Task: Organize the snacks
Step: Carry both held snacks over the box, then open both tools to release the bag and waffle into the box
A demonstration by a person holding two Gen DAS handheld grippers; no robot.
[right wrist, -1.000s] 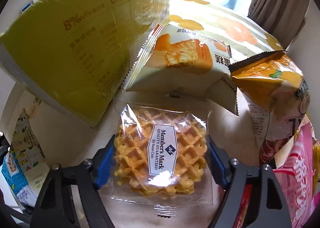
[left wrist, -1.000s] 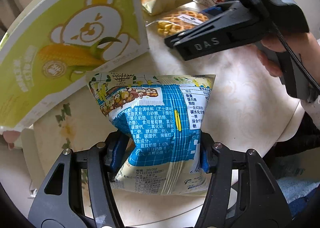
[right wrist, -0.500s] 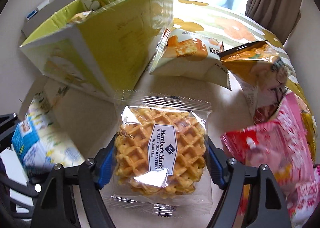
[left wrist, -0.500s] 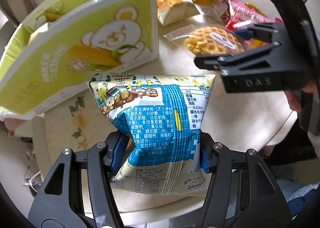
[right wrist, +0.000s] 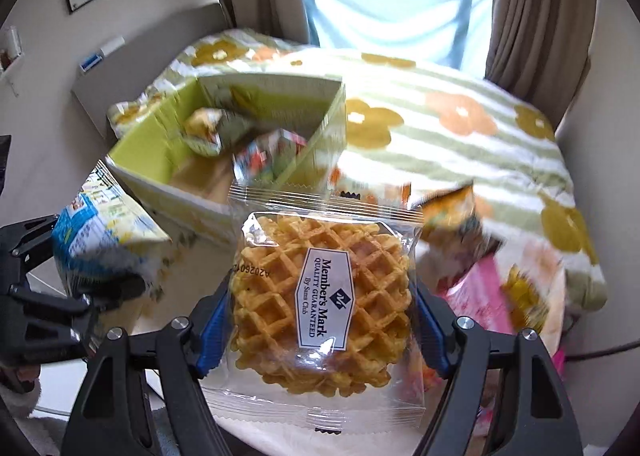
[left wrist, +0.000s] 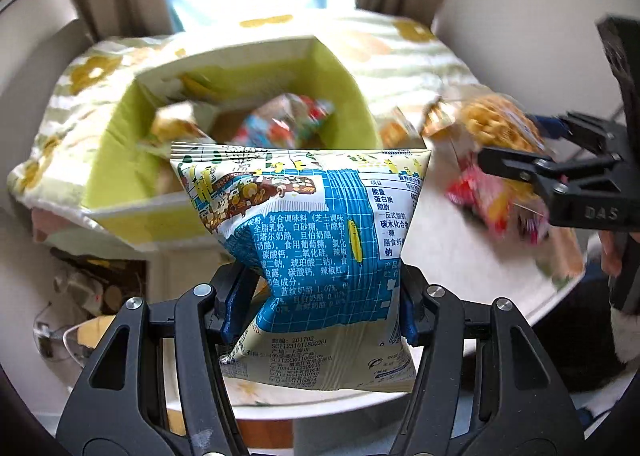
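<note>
My left gripper (left wrist: 320,304) is shut on a blue and cream snack bag (left wrist: 308,256) and holds it up above the table, in front of the open green box (left wrist: 120,160). My right gripper (right wrist: 320,316) is shut on a clear-wrapped waffle pack (right wrist: 320,304), also lifted, to the right of the box (right wrist: 160,136). The box holds a few snack packets (left wrist: 280,124). The blue bag also shows at the left of the right wrist view (right wrist: 104,232), and the waffle at the right of the left wrist view (left wrist: 496,124).
Loose snack bags, red and pink (left wrist: 492,200) and orange (right wrist: 456,216), lie on the round white table (left wrist: 448,248) to the right. A flowered bed cover (right wrist: 460,120) lies behind the table. Curtains (right wrist: 528,16) and a window are at the back.
Both grippers have risen with their packs. The views now look down into the open top of the green box, where before they faced its side.
</note>
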